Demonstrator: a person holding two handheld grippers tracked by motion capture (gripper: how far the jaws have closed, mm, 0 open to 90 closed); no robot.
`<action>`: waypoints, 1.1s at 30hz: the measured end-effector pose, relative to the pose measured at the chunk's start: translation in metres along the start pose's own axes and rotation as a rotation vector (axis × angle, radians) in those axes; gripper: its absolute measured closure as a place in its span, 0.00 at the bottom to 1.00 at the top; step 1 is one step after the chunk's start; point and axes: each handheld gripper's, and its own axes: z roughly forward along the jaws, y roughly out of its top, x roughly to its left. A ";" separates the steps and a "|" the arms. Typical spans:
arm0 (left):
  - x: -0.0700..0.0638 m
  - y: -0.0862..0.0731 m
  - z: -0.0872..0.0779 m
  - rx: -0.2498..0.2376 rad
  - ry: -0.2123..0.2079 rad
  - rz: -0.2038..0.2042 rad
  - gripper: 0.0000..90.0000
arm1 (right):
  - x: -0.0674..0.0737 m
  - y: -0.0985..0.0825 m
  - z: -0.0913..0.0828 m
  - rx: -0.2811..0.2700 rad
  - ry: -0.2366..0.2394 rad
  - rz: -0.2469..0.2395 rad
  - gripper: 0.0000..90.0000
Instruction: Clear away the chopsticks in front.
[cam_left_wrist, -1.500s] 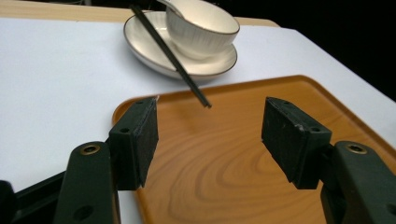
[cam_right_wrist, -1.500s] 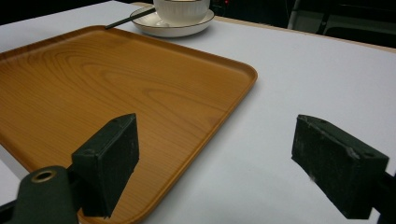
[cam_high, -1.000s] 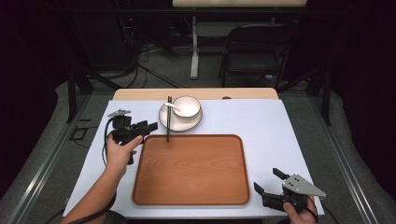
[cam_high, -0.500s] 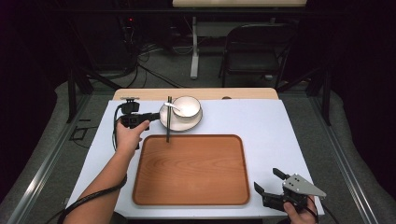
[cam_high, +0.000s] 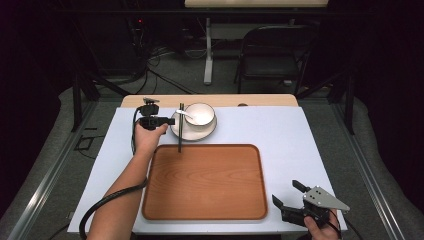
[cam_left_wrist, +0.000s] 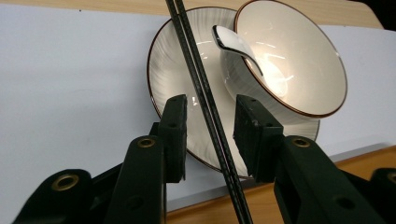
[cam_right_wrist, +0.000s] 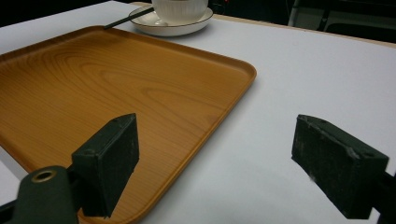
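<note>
A pair of dark chopsticks (cam_high: 179, 132) lies across the left rim of a white plate (cam_high: 210, 134), its near end reaching the wooden tray (cam_high: 205, 182). On the plate stands a white bowl (cam_high: 201, 114) with a white spoon (cam_high: 184, 114) leaning in it. My left gripper (cam_high: 172, 121) is at the plate's left edge. In the left gripper view it (cam_left_wrist: 210, 126) is open, its jaws on either side of the chopsticks (cam_left_wrist: 196, 74) and clear of them. My right gripper (cam_high: 285, 192) is open over the white tabletop, right of the tray's near corner, with nothing between its jaws.
The right gripper view has the tray (cam_right_wrist: 93, 93) to its left, with the plate (cam_right_wrist: 154, 23) and bowl (cam_right_wrist: 180, 9) far behind it. A black folding chair (cam_high: 272, 55) and cables stand on the floor beyond the table.
My left gripper has moved forward and right, from the tabletop left of the tray to the plate's edge, and now straddles the chopsticks. The right gripper has stayed put.
</note>
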 end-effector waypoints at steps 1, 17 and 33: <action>-0.001 0.000 0.002 0.006 0.004 -0.004 0.72 | 0.000 0.000 0.000 0.000 0.001 -0.002 0.16; -0.003 0.001 0.028 0.097 0.015 -0.055 0.79 | -0.001 0.000 0.001 0.009 0.004 0.007 0.16; -0.005 0.006 0.043 0.173 0.046 -0.081 0.83 | -0.001 0.000 0.000 0.007 0.002 0.003 0.16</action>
